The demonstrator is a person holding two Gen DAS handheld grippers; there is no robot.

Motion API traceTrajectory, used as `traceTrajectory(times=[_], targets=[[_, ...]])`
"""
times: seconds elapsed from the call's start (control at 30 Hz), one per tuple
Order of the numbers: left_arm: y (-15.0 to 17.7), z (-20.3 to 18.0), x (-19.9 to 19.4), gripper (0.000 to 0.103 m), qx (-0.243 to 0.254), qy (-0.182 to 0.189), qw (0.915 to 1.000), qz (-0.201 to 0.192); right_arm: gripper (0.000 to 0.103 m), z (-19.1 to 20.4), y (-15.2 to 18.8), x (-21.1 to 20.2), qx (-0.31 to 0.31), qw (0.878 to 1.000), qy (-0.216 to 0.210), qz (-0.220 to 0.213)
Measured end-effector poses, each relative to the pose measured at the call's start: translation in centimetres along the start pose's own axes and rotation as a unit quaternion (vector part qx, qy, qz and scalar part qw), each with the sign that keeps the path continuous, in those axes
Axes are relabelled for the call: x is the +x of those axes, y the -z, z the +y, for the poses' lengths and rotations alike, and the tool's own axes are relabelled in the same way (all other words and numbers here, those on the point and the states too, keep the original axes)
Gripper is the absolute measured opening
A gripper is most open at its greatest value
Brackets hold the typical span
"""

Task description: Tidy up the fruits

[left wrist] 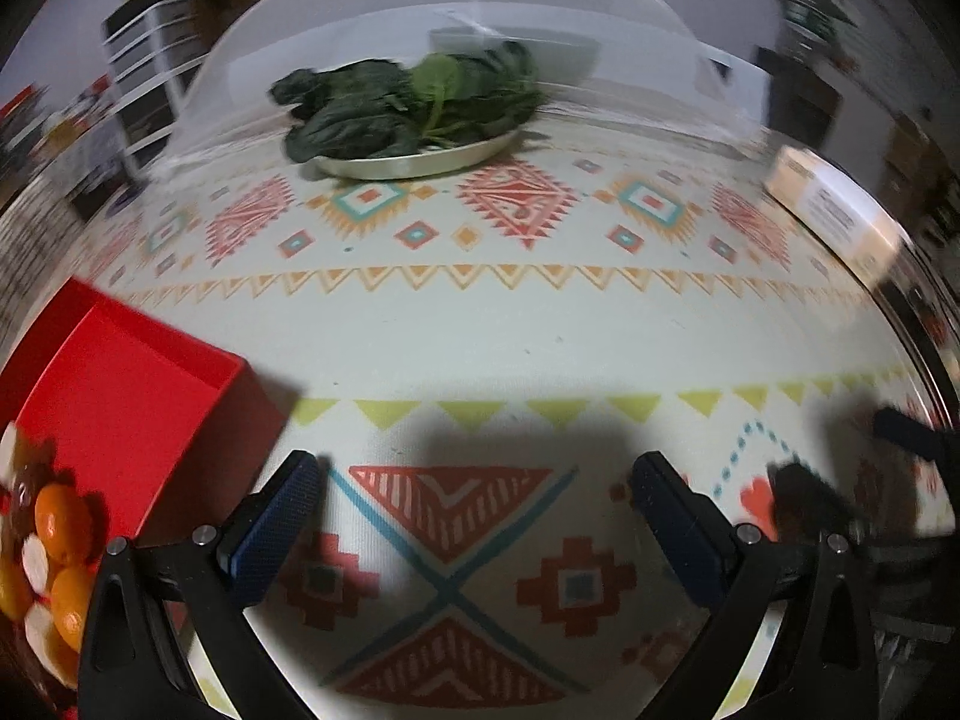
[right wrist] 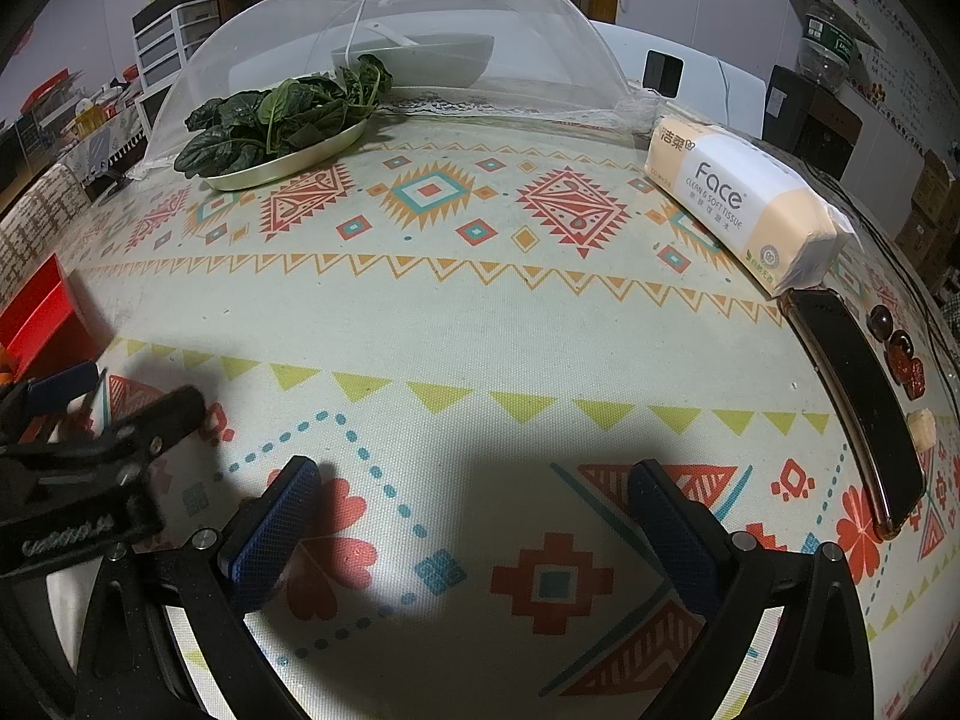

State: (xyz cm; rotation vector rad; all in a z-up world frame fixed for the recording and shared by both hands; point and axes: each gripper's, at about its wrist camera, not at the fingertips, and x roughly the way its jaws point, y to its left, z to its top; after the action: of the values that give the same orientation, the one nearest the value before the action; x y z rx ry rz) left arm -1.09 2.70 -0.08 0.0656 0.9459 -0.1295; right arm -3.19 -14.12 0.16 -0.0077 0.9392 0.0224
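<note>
Across the patterned tablecloth (right wrist: 480, 324) we see a mesh dome (right wrist: 420, 30) behind a plate of greens (right wrist: 276, 126), the red tray (left wrist: 132, 396) holding oranges (left wrist: 60, 522) at left, and our left gripper (left wrist: 474, 522) and right gripper (right wrist: 474, 522) both gaping, empty.

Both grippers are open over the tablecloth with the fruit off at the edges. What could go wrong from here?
The left gripper sits beside the red tray; a careless swing toward the oranges could knock its wall. The small fruits on the far right lie just past the phone, so the right gripper may nudge the phone in reaching them. The two grippers are close and might collide.
</note>
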Motion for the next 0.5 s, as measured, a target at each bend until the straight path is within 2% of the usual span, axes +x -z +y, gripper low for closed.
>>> traceTrajectory(times=[0.5], targets=[[0.03,0.09,-0.08,0.103,0.006,0.005,1.0,0.001,0.103,-0.02,-0.02,0.01,0.0,1.0,0.0,0.0]])
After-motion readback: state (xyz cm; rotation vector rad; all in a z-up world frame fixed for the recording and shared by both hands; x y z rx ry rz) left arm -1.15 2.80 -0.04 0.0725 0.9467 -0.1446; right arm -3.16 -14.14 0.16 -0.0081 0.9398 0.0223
